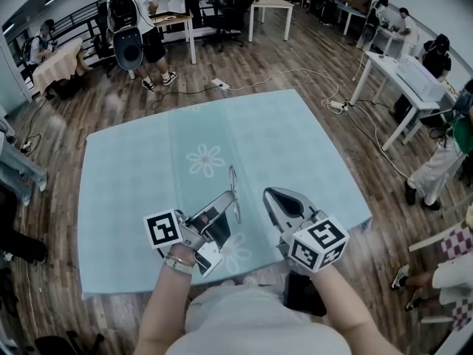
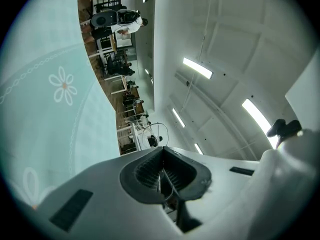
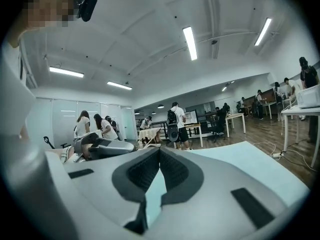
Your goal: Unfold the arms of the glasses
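The thin wire-framed glasses [image 1: 234,188] hang above the pale blue tablecloth [image 1: 295,139], near its front edge. My left gripper [image 1: 229,197] is shut on them. In the left gripper view a thin wire of the frame runs between the closed pads, and the round lenses [image 2: 154,133] stick out just past the left gripper [image 2: 162,150]. My right gripper [image 1: 268,192] hovers just to the right of the glasses, apart from them. It is shut with nothing between its fingers, as the right gripper view shows at the right gripper [image 3: 159,149]. That view also catches the left gripper [image 3: 102,146] at its left.
The tablecloth carries a printed white flower [image 1: 205,159]. Around the table lies wooden floor with cables [image 1: 281,78], white desks [image 1: 403,76] and several people standing at the back and right.
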{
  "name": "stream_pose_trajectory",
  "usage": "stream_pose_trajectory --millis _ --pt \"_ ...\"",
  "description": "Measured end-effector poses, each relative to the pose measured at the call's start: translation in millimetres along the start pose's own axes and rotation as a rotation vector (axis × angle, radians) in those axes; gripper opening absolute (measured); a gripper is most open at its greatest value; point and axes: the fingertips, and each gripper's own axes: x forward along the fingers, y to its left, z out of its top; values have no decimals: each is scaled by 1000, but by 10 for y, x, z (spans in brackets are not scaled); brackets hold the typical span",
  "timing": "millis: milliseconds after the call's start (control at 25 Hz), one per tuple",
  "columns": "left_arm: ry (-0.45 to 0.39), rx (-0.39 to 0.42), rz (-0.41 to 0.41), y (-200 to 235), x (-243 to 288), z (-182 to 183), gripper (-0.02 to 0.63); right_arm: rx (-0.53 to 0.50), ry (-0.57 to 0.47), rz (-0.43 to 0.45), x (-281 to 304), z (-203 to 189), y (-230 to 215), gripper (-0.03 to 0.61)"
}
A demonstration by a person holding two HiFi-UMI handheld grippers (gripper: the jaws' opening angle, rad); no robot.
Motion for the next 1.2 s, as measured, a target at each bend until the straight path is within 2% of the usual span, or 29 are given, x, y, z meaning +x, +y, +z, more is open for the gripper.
stream_pose_trajectory --millis 280,520,560,680,840,960,1200 --pt "37 -46 -32 -46 -28 5 10 45 28 120 119 -43 -29 8" --pt "62 -91 -41 -54 -28 13 9 108 12 221 217 -92 -60 11" --pt "66 -94 -43 -57 -38 11 10 119 9 237 251 -114 -57 21" --pt "80 -100 -48 -60 -80 -9 9 148 5 285 357 -160 -21 118" --pt "90 -115 -52 -72 -93 -17 10 146 16 307 474 -145 -27 162" --pt "86 -130 -69 -117 -83 8 10 248 -4 367 545 -73 -29 179" --pt "89 -143 -87 -151 -71 -45 11 556 -113 530 570 53 -22 192"
